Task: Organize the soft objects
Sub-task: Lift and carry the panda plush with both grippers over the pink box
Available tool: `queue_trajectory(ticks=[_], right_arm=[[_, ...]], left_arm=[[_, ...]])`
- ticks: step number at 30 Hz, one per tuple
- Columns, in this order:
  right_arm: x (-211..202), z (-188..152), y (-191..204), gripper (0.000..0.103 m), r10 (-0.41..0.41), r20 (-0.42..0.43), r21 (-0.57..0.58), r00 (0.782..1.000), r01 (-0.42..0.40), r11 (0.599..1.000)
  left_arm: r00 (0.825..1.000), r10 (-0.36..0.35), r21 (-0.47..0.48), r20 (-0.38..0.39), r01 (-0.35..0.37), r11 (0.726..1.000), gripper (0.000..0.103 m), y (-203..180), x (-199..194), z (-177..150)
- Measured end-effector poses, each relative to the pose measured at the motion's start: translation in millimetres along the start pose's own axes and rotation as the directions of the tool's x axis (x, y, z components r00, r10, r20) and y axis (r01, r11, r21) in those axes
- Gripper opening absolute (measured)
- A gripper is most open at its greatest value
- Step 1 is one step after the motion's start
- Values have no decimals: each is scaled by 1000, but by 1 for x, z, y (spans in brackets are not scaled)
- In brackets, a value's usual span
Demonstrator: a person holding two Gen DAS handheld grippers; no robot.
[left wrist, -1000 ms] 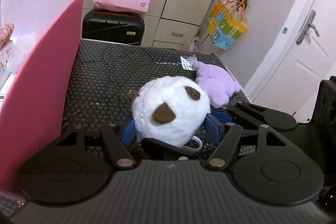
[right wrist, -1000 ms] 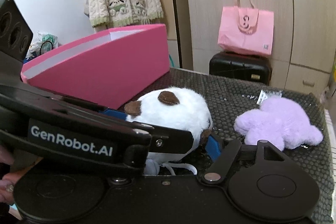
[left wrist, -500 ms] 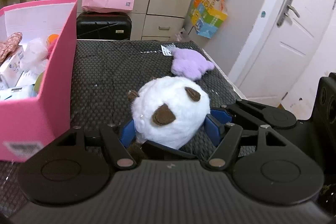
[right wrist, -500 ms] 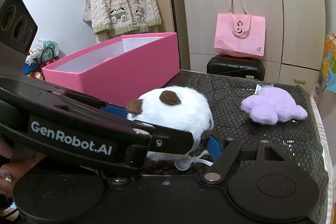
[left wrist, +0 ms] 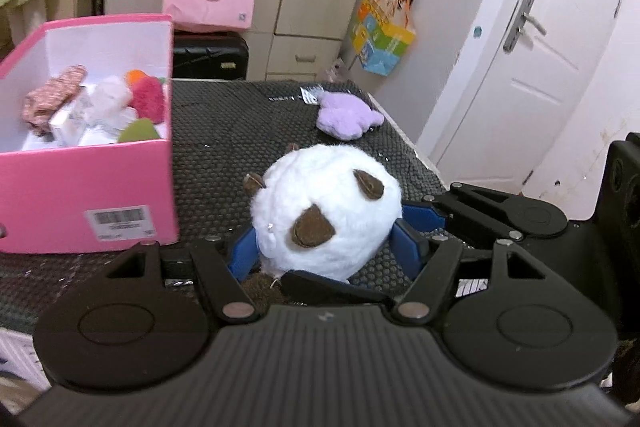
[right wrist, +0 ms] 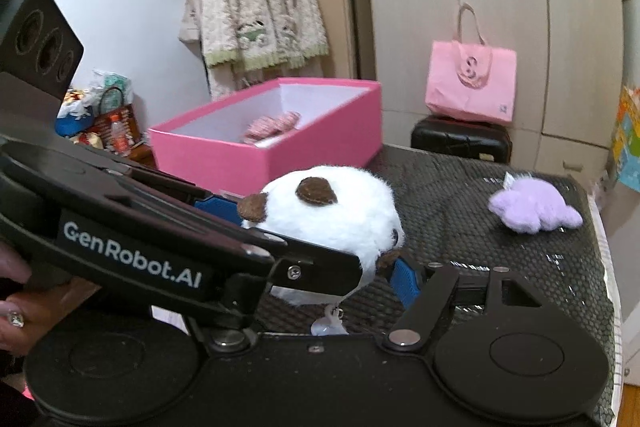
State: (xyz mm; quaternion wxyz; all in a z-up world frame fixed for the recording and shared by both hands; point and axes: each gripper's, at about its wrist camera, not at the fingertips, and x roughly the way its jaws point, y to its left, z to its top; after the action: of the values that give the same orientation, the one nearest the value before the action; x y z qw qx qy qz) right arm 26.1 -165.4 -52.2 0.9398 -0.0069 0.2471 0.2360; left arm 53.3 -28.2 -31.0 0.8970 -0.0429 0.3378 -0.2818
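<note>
A pink box and purple plush sit on the counter; both grippers' jaws pinch a white plush ball, the right gripper closing.

Round white plush with brown patches, held off the mat, lilac plush lying beyond, open pink box of soft things

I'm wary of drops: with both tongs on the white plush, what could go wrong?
The round white plush is pinched by the left tongs and right tongs together; if the hands drift apart, it may slip onto the mat. It could also catch on the pink box wall.
</note>
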Motion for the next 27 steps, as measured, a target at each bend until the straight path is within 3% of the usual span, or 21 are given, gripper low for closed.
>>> queue_trajectory(ticks=[7, 14, 18, 23, 27], right_arm=[[-4, 20, 32, 76, 46, 61, -93, 997, -40, 995], [4, 57, 49, 77, 102, 108, -72, 989, -94, 993], [13, 83, 55, 77, 140, 147, -62, 979, -132, 989], [37, 111, 67, 77, 173, 163, -80, 971, -162, 984], [63, 131, 68, 78, 198, 170, -67, 965, -189, 980]], left_arm=[[997, 43, 10, 61, -44, 999, 67, 12, -41, 8], [985, 62, -10, 161, -61, 998, 67, 34, -75, 31], [964, 97, -16, 247, -96, 995, 67, 45, -91, 45], [945, 146, -41, 294, -140, 989, 67, 70, -96, 65], [931, 137, -121, 339, -101, 987, 67, 101, -91, 78]])
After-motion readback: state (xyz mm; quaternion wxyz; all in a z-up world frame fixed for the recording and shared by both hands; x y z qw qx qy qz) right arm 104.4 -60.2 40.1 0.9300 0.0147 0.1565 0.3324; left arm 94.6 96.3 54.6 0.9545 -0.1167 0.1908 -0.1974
